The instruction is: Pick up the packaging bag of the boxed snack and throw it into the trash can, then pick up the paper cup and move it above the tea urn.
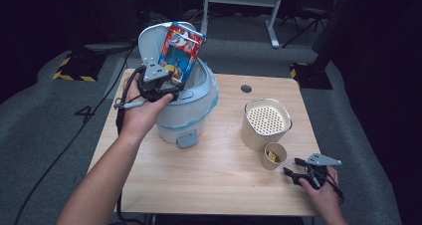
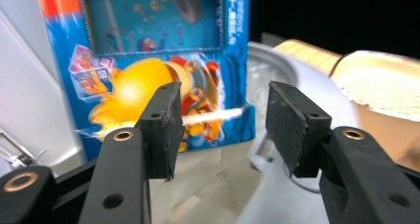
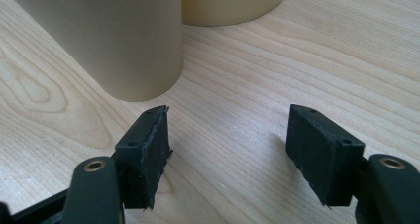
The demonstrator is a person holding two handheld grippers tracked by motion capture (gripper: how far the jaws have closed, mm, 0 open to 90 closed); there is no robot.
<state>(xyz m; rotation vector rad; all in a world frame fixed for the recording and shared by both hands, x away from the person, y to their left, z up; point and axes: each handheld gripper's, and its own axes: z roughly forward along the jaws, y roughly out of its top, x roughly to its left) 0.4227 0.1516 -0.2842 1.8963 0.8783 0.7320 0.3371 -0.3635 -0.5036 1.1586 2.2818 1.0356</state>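
my right gripper [image 1: 297, 171] rests on the pale wooden table [image 1: 209, 185], its jaws apart and empty, the small tan paper cup [image 1: 274, 156] just ahead. my left gripper [image 2: 220, 117], jaws parted, sits just short of the blue cartoon-printed toy box [image 2: 163, 60] standing in the white lidded bin [image 1: 191, 103]. beyond lies grey carpet [image 1: 45, 120].

table [image 1: 214, 185]: light wood | on it: bin [image 1: 186, 110], canister [image 1: 265, 124], cup [image 1: 274, 156]

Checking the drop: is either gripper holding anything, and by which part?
Nothing is held. The left gripper has its jaws apart, not pinching the toy box leaning in the bin; the right gripper is open over the table.
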